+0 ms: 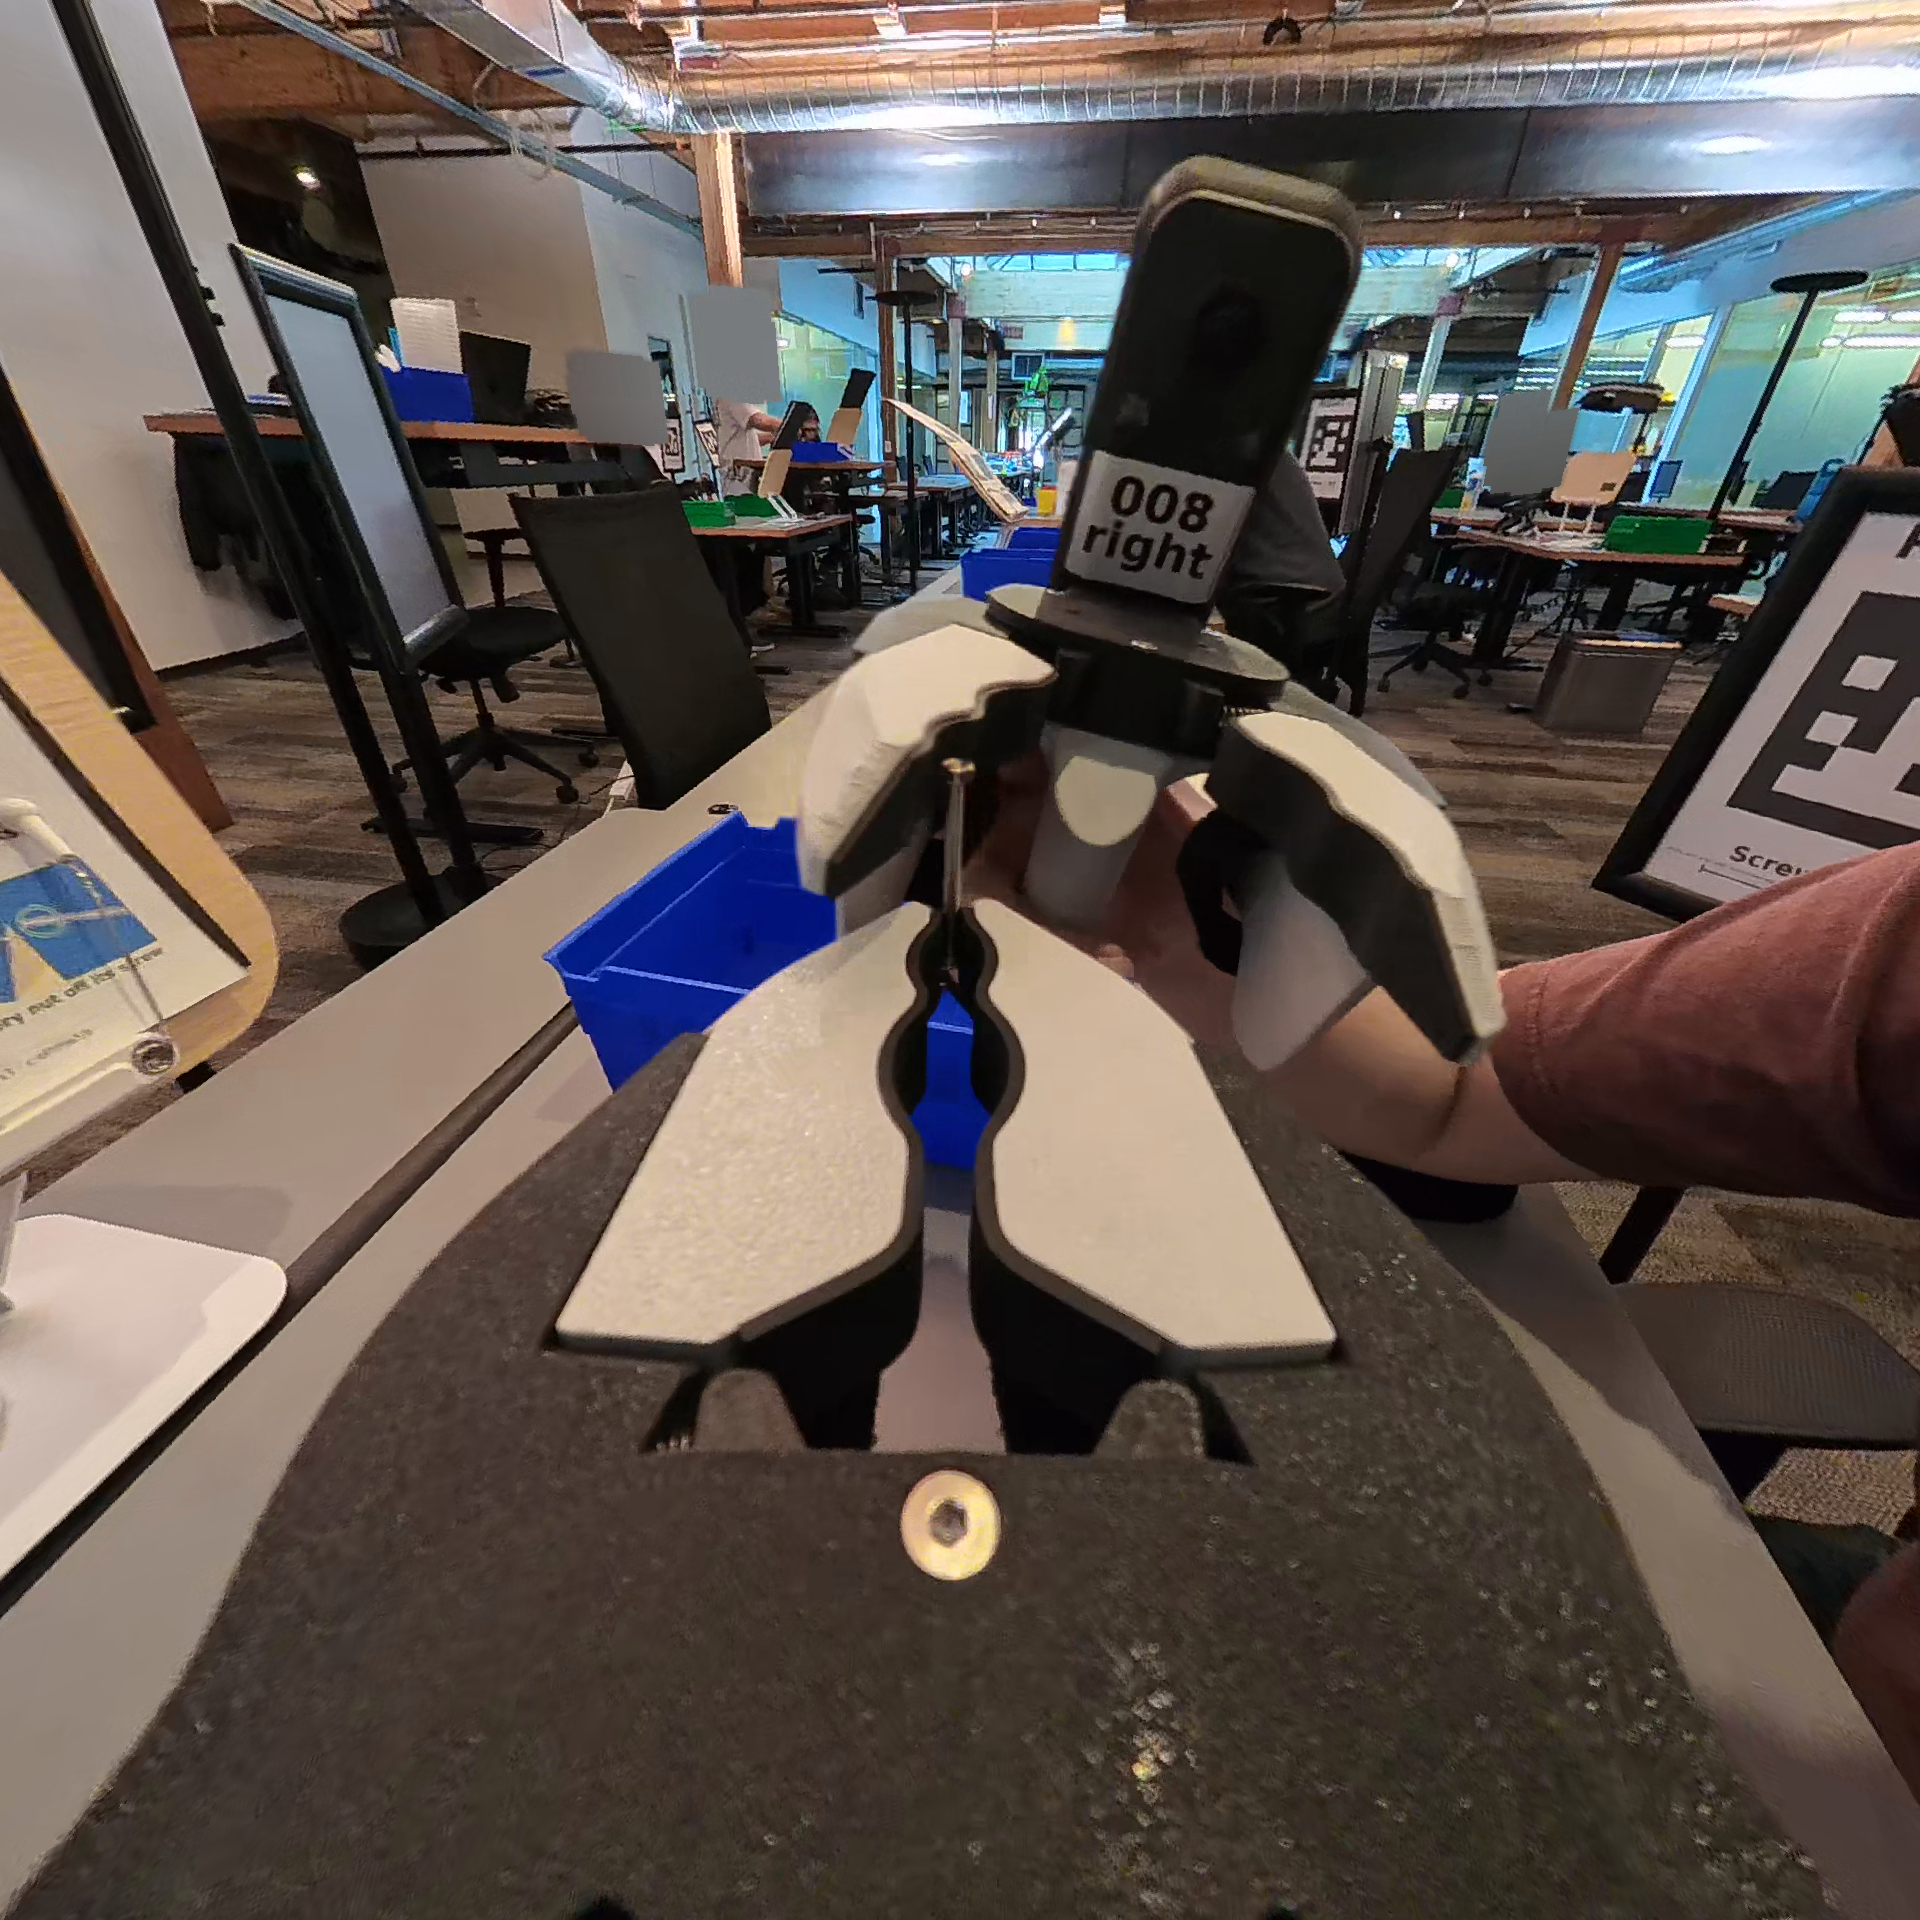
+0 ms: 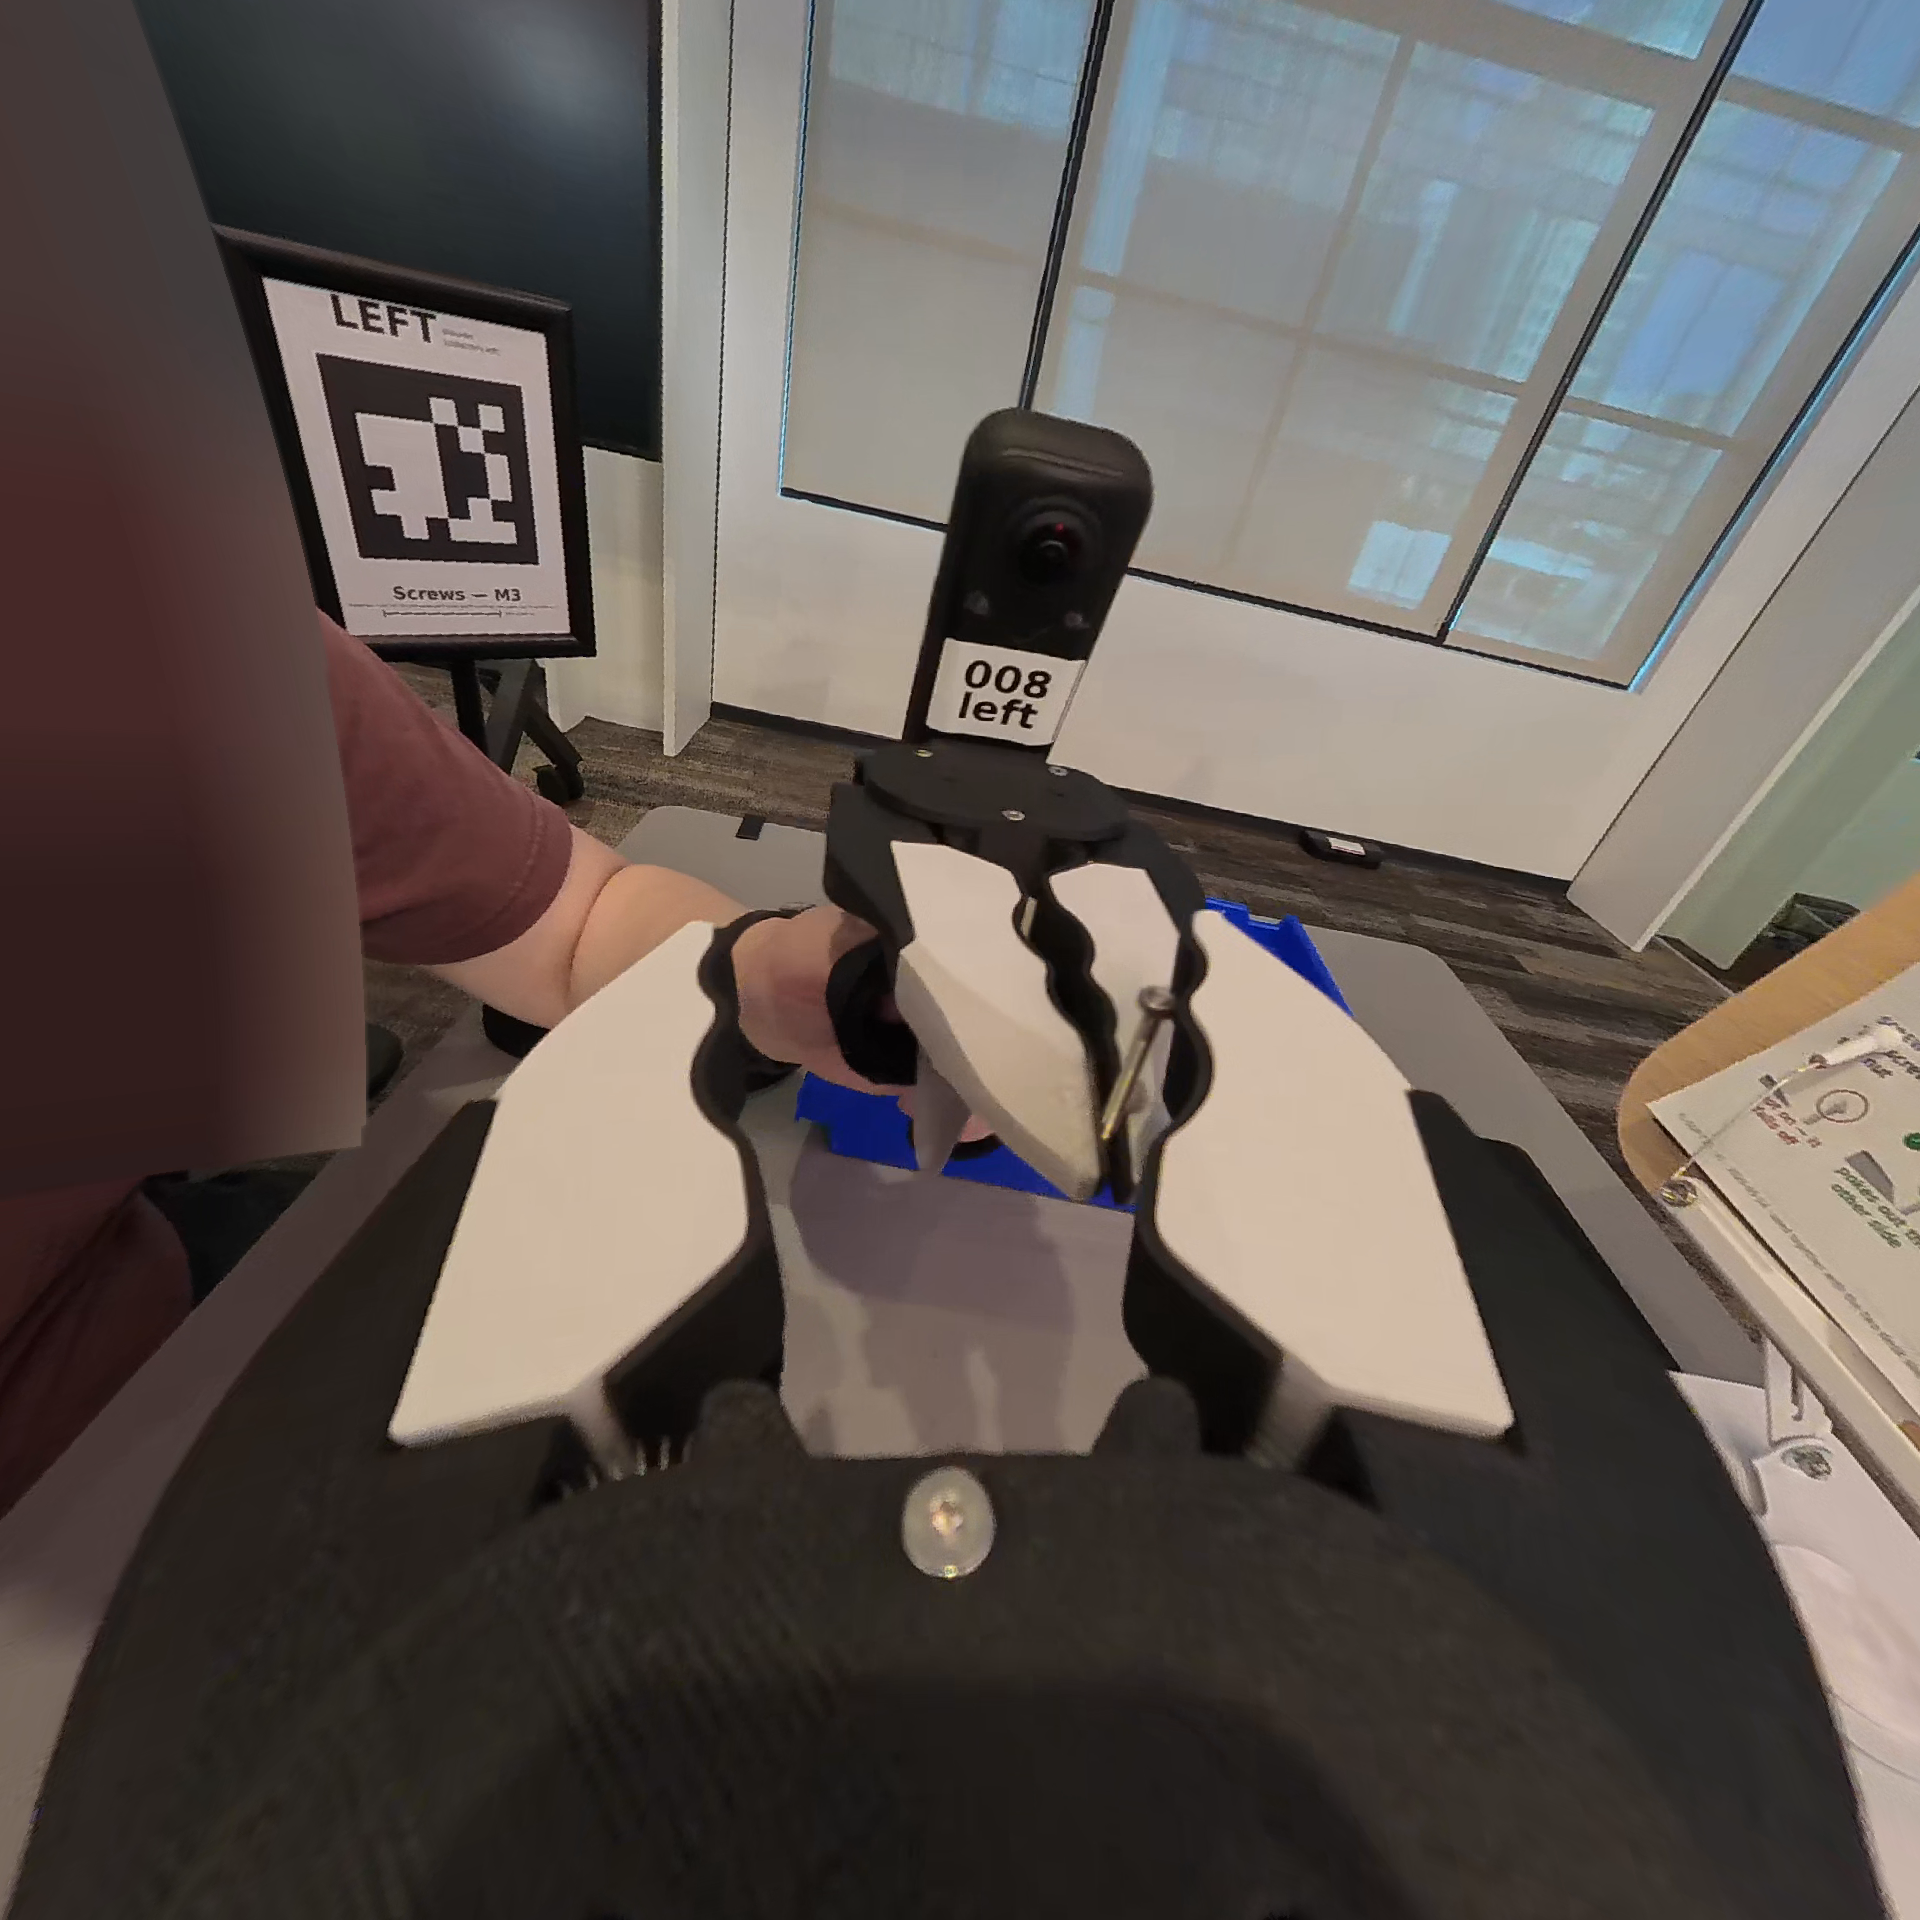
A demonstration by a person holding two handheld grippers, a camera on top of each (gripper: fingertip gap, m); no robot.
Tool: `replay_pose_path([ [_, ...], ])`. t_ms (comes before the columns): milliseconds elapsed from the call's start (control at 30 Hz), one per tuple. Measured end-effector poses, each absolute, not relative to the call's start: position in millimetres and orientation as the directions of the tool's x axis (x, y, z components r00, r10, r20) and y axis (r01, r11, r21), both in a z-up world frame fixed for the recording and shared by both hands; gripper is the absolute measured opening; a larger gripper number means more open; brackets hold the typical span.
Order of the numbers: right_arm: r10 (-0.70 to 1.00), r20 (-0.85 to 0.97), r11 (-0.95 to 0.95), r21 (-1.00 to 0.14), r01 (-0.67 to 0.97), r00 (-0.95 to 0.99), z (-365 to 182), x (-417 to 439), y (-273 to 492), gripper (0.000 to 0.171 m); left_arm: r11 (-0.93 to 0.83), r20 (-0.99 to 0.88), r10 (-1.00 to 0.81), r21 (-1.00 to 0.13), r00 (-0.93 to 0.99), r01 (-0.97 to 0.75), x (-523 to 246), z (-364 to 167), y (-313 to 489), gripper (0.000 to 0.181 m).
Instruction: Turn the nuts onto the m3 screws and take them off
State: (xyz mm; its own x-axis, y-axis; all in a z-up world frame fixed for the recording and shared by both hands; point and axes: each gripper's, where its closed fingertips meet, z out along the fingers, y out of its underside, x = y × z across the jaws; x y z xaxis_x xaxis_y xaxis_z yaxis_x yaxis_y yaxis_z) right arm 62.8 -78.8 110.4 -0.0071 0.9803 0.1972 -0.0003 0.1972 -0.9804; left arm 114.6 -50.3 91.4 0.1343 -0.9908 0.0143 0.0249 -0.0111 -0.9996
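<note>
The left gripper point(image 1: 951, 940) is closed on 1 screw point(image 1: 954, 852), pinching its lower end; the screw stands nearly upright, head on top, above the blue bin point(image 1: 717, 956) on the grey bench point(image 1: 312, 1101). The right gripper point(image 2: 951, 1049) is spread wide and holds nothing. Its 2 fingers point(image 2: 1288, 1143) flank the screw; contact cannot be judged. No nut can be made out.

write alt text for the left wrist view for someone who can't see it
The left gripper is shut on the lower end of a thin metal screw standing upright above a blue bin. Facing it, the right gripper is open, one finger beside the screw's head; whether they touch is unclear. A grey table lies below.
</note>
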Motion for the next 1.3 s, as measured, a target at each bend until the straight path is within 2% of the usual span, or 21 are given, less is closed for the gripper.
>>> replay_pose_path([
  [133,0.978,0.208,0.208,-0.978,0.021,0.025,110,65,-73,0.087,-0.015,0.021,-0.983,-0.999,0.182,0.035,109,93,-41,0.002],
  [400,0.979,0.195,0.194,-0.981,0.025,0.059,114,79,-63,0.084,-0.046,0.057,-0.98,-0.997,0.192,0.065,101,98,-34,0.002],
  [600,0.988,0.156,0.156,-0.987,-0.04,0.016,116,68,-71,0.085,0.021,-0.021,-0.982,-1.0,0.19,0.001,114,89,-45,0.002],
  [933,0.985,0.17,0.17,-0.985,-0.003,0.041,114,72,-66,0.088,-0.015,0.024,-0.967,-0.999,0.252,0.039,100,95,-28,0.002],
  [1300,0.992,0.127,0.128,-0.991,-0.051,0.009,114,63,-71,0.086,0.0,0.002,-0.985,-1.0,0.17,0.013,114,90,-45,0.002],
])
